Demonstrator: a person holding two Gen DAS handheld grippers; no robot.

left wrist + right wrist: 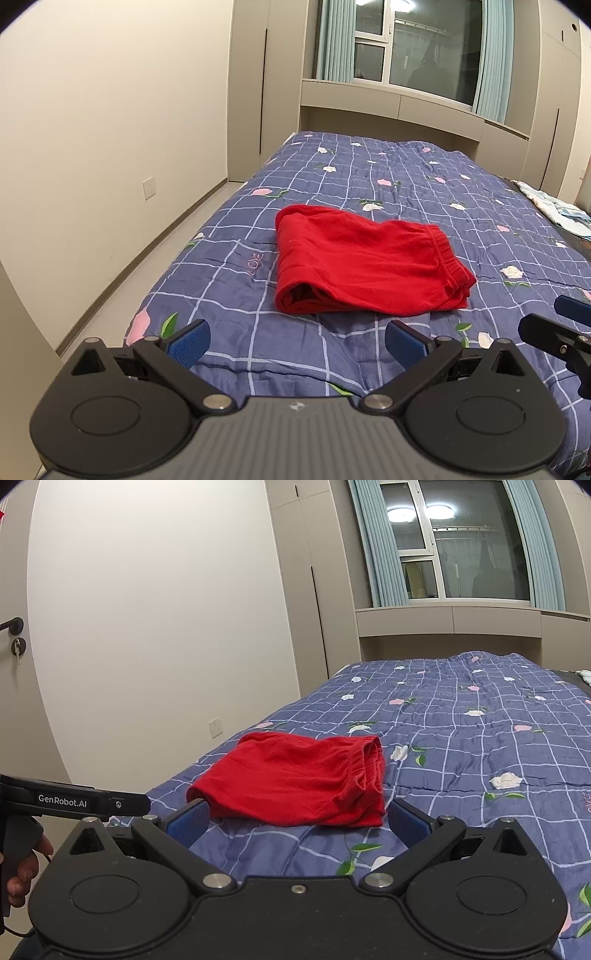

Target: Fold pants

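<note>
Left wrist view: one folded red pants (364,262) lies mid-bed, nearer the bed's (424,173) left edge; bare quilt on every side.
Left claw (297,341): spread wide, holding nothing, short of the pants' near edge.
Right wrist view: right claw (298,821) spread wide, empty, its blue pads (406,821) flanking the pants' (295,779) near edge.
Count: one pants, two claws.

Red pants (365,264) folded on bed

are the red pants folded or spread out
Folded: the red pants lie as a compact stack on the quilt, layered edges showing at the near end, waistband on top.
</note>
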